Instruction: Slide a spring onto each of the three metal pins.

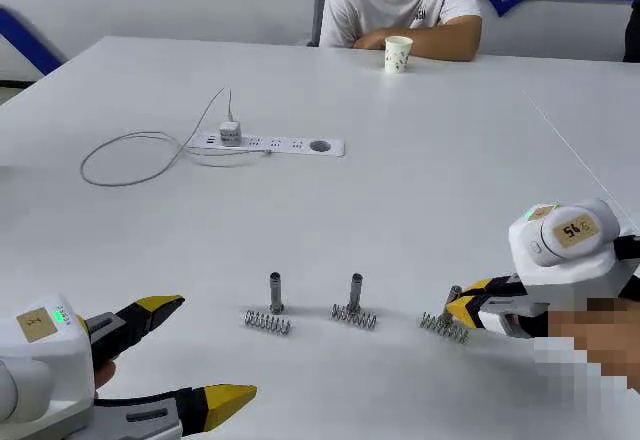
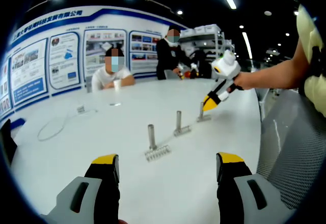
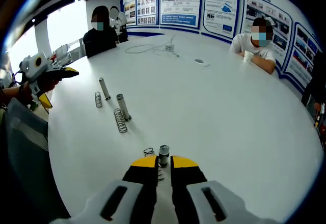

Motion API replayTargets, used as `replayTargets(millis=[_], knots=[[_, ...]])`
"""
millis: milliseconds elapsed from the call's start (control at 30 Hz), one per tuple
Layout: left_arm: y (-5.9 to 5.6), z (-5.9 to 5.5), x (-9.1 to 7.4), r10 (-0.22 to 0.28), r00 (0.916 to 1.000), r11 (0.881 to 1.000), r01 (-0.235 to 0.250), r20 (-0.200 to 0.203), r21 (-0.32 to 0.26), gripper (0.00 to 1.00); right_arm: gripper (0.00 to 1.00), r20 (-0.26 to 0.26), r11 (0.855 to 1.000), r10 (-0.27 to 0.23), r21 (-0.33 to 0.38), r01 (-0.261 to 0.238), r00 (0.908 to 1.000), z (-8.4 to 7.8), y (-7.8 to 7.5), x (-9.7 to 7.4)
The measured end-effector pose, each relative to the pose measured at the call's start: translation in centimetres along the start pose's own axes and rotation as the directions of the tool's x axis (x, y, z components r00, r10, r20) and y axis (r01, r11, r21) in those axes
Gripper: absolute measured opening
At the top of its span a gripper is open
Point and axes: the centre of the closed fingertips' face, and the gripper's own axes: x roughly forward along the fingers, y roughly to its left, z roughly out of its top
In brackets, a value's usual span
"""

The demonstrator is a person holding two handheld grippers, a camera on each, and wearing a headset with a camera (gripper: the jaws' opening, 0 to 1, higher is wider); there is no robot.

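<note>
Three upright metal pins [image 1: 275, 290] [image 1: 355, 290] [image 1: 453, 298] stand in a row near the front of the white table [image 1: 420, 190]. A loose spring lies in front of each: the left spring [image 1: 267, 322], the middle spring [image 1: 354, 317] and the right spring [image 1: 443, 327]. My right gripper [image 1: 460, 310] comes in from the right. In the right gripper view its jaws stand almost together around the right pin [image 3: 163, 155], with the right spring [image 3: 148, 151] just beside. My left gripper [image 1: 200, 352] is open at the front left, short of the left pin [image 2: 152, 136] and holding nothing.
A white power strip [image 1: 270, 144] with a plugged charger and a looped cable [image 1: 130, 155] lies mid-table. A paper cup [image 1: 398, 53] stands at the far edge in front of a seated person [image 1: 400, 0]. Other people stand beyond the table's far side.
</note>
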Motion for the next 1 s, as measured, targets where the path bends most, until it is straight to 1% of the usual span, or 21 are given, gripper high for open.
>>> replayTargets(millis=[167,233,300,400,533,667,833,1000], knots=[[0.0,0.0,-0.1,0.004,1.0000,1.000,-0.004,0.001,-0.002,0.79,0.12,-0.028,1.000,-0.001,-0.007,0.001,0.9996,-0.9,0.1,0.1],[0.1,-0.1,-0.2,0.005,1.0000,1.000,-0.005,0.001,-0.005,0.79,0.12,-0.030,1.000,0.009,0.005,-0.009,0.9995,-1.2,0.2,-0.1],[0.2,-0.3,-0.2,0.007,1.0000,1.000,-0.007,-0.002,-0.006,0.79,0.12,-0.034,1.000,0.012,0.002,-0.012,0.9993,-1.3,0.3,-0.3],[0.0,-0.4,-0.1,0.004,1.0000,1.000,-0.004,-0.006,-0.008,0.79,0.13,-0.052,1.000,0.028,-0.006,-0.029,0.9982,-1.9,0.4,-0.3],[-0.2,-0.3,0.2,-0.002,1.0000,1.000,0.002,-0.006,-0.006,0.79,0.13,-0.062,0.999,0.049,-0.009,-0.049,0.9969,-2.4,0.7,-0.2],[-0.3,-0.2,0.2,-0.004,1.0000,1.000,0.004,-0.006,-0.003,0.79,0.13,-0.075,0.997,0.072,-0.036,-0.075,0.9946,-2.8,1.6,0.0],[-0.1,-0.4,0.1,0.002,1.0000,1.000,-0.002,-0.007,-0.009,0.79,0.14,-0.081,0.994,0.092,-0.055,-0.096,0.9925,-2.9,1.8,0.0],[-0.2,-0.5,0.1,0.002,0.9999,1.000,-0.002,-0.011,-0.010,0.79,0.15,-0.090,0.992,0.103,-0.065,-0.109,0.9906,-3.4,1.8,0.0]])
